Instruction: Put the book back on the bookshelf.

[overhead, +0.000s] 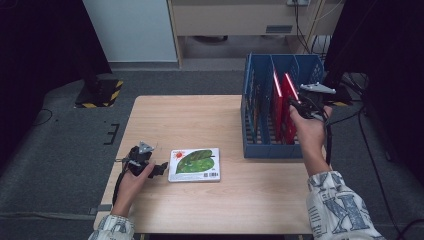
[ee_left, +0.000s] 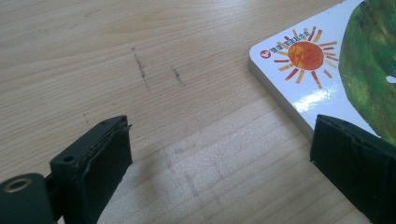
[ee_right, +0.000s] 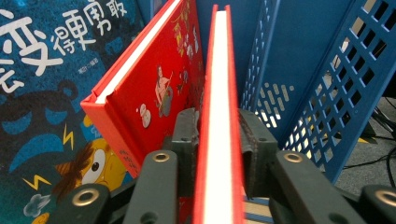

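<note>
your right claw (ee_right: 218, 140) grips the red book (ee_right: 218, 93) upright in the blue rack (overhead: 257, 145); left claw (ee_left: 219, 154) gapes beside the leaf book (overhead: 195, 164) on the counter (overhead: 200, 120).

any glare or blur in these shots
Left gripper view: a glare patch on the glossy leaf book below its sun, soft shadow under the left gripper. Right gripper view: the clamped red book has its page edge blown out white. High view: dim, dark edges.
</note>
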